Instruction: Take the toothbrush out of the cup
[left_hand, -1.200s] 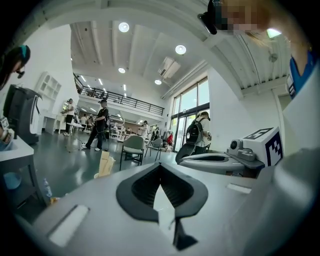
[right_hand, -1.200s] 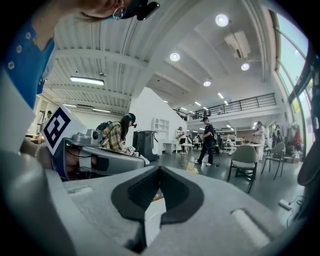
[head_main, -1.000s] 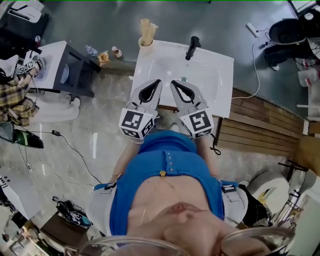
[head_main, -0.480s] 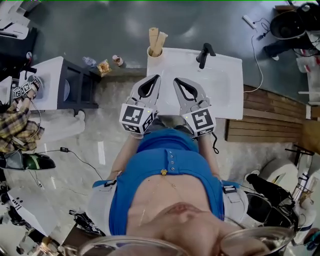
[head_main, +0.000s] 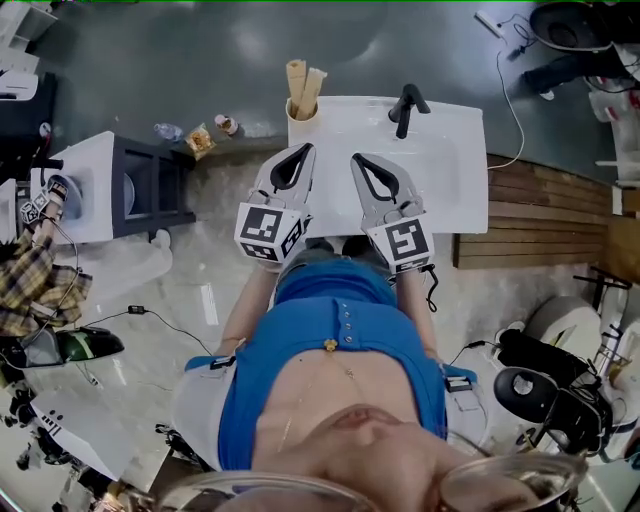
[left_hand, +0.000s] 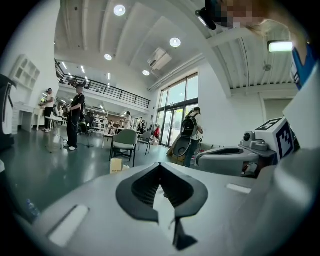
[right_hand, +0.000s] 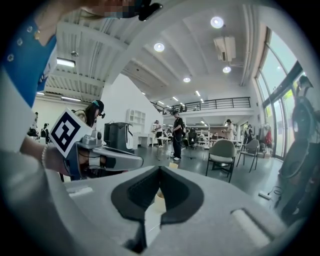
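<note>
A cream cup (head_main: 300, 108) stands on the far left corner of the white sink (head_main: 450, 170), with a toothbrush and another tan stick-like item (head_main: 304, 82) poking out of it. My left gripper (head_main: 306, 150) hovers over the sink's left part, just short of the cup, shut and empty. Beside it, my right gripper (head_main: 356, 160) points at the basin, also shut and empty. In the right gripper view the cup (right_hand: 159, 200) shows through the gap behind the shut tips (right_hand: 160, 168). The left gripper view shows its shut tips (left_hand: 160, 165) and the right gripper (left_hand: 225, 159) alongside.
A black faucet (head_main: 405, 105) rises at the sink's back. A black side table with a white top (head_main: 150, 180) stands to the left, with small bottles and snacks (head_main: 200, 138) on the floor behind it. Wooden slats (head_main: 540, 225) and cables lie to the right.
Both grippers have moved forward over the sink, nearer the cup, side by side. Their jaws have stayed shut.
</note>
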